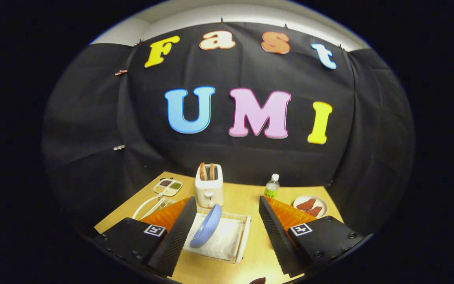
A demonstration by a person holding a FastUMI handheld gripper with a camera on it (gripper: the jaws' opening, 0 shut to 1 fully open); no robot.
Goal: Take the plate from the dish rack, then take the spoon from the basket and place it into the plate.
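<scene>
A blue plate (206, 228) stands on edge, leaning, in a white wire dish rack (238, 243) on the wooden table. My gripper (227, 236) is open above the rack, with the plate just inside the left finger (175, 236) and apart from the right finger (276, 236). Neither finger presses on the plate. A white wire basket (150, 205) peeks out behind the left finger; I cannot make out a spoon in it.
Beyond the rack stands a white toaster (209, 188) with bread slices in it. A divided dish (168, 187) of condiments sits at the far left, a clear bottle (272, 187) behind the right finger, and a plate of reddish food (310, 205) at the far right.
</scene>
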